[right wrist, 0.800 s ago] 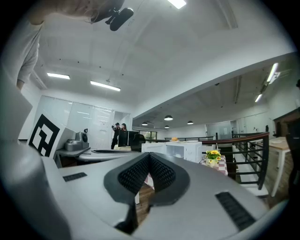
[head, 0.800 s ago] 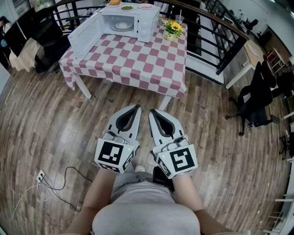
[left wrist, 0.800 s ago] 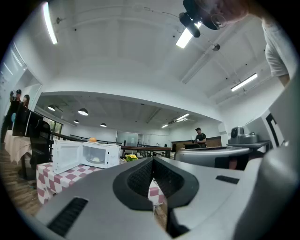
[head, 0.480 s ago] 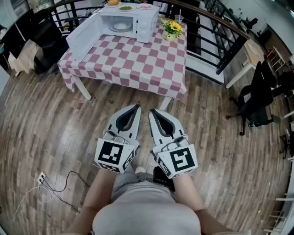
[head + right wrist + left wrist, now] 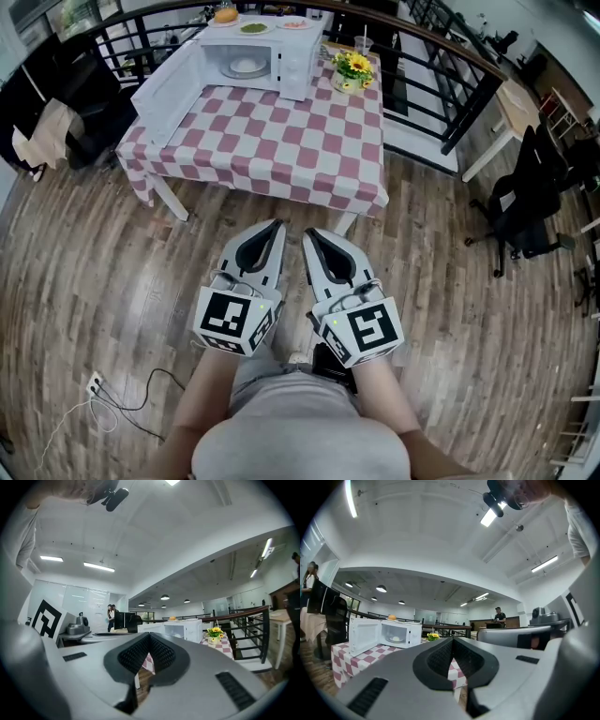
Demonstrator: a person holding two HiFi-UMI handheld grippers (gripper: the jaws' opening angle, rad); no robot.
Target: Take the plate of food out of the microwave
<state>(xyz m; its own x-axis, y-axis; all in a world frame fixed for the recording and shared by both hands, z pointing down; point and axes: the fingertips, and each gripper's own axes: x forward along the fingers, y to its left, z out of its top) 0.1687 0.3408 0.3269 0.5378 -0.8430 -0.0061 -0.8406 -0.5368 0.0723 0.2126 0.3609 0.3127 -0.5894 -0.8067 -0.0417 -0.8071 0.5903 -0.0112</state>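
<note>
The far microwave point(image 5: 253, 52) is white; the tablecloth point(image 5: 281, 141) is pink-and-white checked; the flowers point(image 5: 353, 64) right of it are yellow; the near floor point(image 5: 94, 281) is streaked grey-brown.

The head view looks steeply down, well back from the bench point(image 5: 281, 131). Both gripper views face it level, sharing the microwave point(image 5: 300, 58).

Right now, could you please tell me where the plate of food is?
The plate sits inside the open microwave at the far end of the checkered table, just left of the yellow flowers, near the top of the head view.
</note>
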